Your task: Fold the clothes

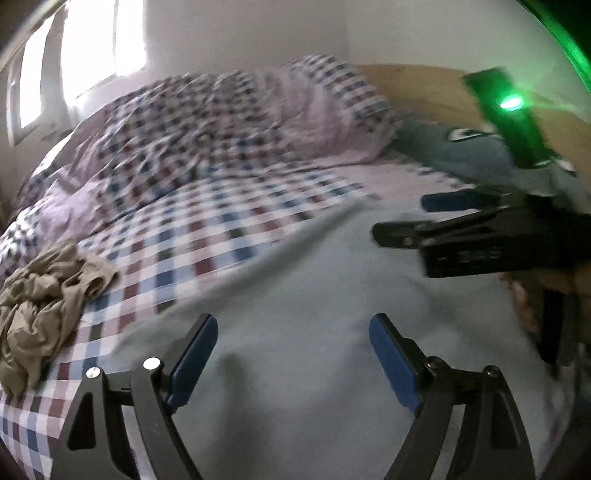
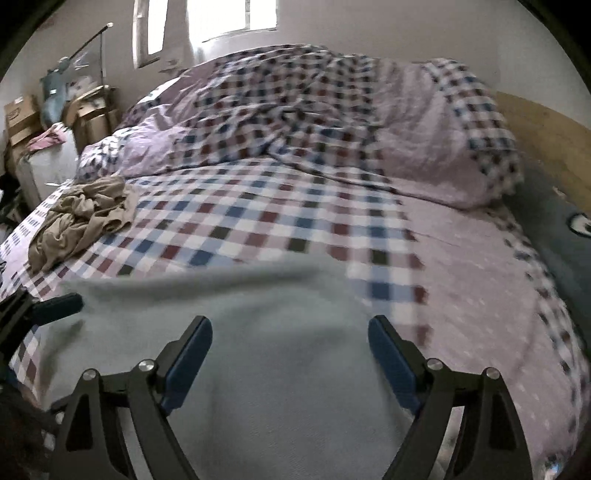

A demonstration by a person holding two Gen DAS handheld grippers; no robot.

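The left tongs sit at the bottom of the left wrist view. They are wide apart and hold nothing. Their blue pads hang over a pale blue-grey cloth, and I cannot tell if they touch it. The cloth lies spread flat on the bed and fills the lower middle of the picture.

The right tongs sit at the bottom of the right wrist view. They are wide apart too, with nothing in them. The same pale cloth lies under and between their blue pads.

In the left wrist view the right tongs come in from the right side of the picture, above the cloth, with a green light glowing over them. In the right wrist view one tip of the left tongs shows at the left edge, by the corner of the cloth.

Farther out, the checked sheet covers the bed. A crumpled tan shirt lies in a heap at the left, well apart from the pale cloth. A bunched-up checked blanket fills the top of the bed. A window shines at the upper edge. Boxes stand at the upper left.
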